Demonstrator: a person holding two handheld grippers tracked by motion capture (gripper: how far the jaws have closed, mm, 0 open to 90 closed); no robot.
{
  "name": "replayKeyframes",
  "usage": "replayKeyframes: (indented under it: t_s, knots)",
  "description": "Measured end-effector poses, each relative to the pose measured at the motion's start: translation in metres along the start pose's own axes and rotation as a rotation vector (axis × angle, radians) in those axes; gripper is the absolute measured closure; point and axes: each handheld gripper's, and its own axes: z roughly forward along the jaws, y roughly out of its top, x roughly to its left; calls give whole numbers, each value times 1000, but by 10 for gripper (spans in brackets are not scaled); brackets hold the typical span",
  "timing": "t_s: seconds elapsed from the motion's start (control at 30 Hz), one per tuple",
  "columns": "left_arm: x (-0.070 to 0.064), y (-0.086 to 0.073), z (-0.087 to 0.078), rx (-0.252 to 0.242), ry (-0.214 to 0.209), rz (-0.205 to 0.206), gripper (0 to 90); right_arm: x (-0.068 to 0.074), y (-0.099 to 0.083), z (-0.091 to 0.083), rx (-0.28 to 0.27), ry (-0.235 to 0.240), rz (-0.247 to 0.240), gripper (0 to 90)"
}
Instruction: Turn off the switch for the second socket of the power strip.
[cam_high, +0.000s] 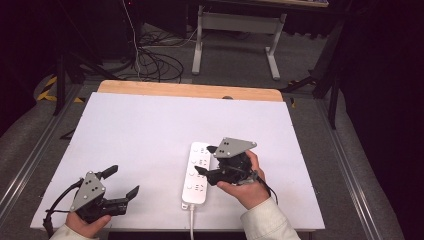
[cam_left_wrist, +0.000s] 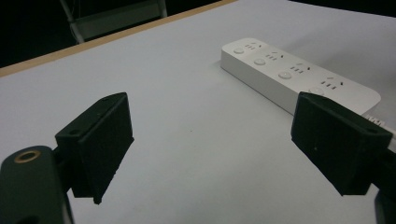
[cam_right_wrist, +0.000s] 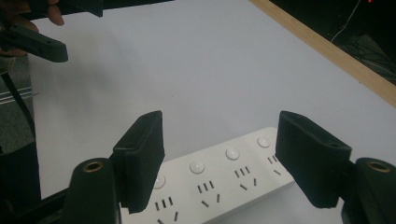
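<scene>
Power strip (cam_high: 197, 175) partly behind right claw (cam_high: 206, 160), cord cut off.

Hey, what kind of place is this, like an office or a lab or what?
Probably a lab or recording workspace: a white-covered table holding a power strip, loose cables on grey floor, and dark curtains around.

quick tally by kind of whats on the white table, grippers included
White plastic power strip with four round buttons: 1
Black hand-held grippers with grey three-cornered plates: 2, the left hand-held gripper near the table's front left corner and the right hand-held gripper over the strip, both with jaws apart
Total: 3
</scene>
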Motion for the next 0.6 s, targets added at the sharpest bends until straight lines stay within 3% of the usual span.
replayKeyframes:
  t_s: [0.6]
  knots:
    - [1, 0, -1, 0, -1, -12, 146, 9, 14, 27, 33, 45, -35, 338]
